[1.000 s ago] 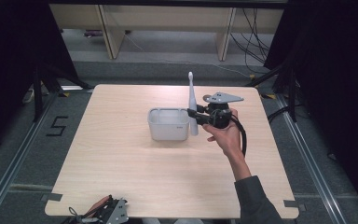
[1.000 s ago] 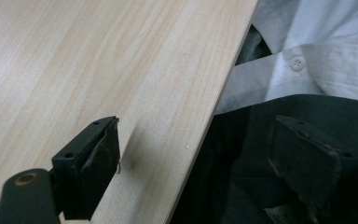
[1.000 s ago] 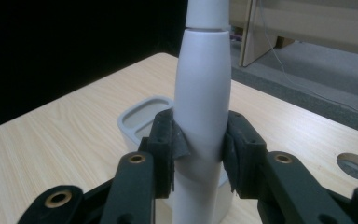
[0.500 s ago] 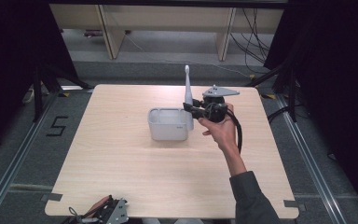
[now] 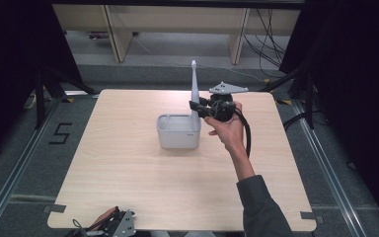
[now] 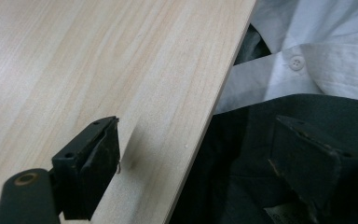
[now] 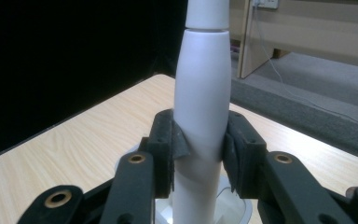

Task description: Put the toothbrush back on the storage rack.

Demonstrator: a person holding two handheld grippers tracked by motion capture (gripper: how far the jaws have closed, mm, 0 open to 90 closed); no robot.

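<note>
White plastic is what the tall thing is made of: an electric toothbrush (image 5: 194,89) that stands upright, with its lower end at the right side of a pale grey box (image 5: 178,131) near the middle of the wooden table (image 5: 128,187). In the high view the right gripper (image 5: 196,108) comes from the right, held by the person's hand (image 5: 228,129), and its 2 black jaws are closed on the handle of the toothbrush, 1 on each side. In the right gripper view the pads (image 7: 179,142) press on the thick white body (image 7: 201,112), and the rim of the box (image 7: 242,210) is just below. The left gripper (image 5: 116,224) rests at the near edge of the table, well apart from the box. In the left gripper view its jaws stand wide apart with nothing between them, 1 over the wood (image 6: 88,70) and 1 over the person's dark clothing (image 6: 261,140).
</note>
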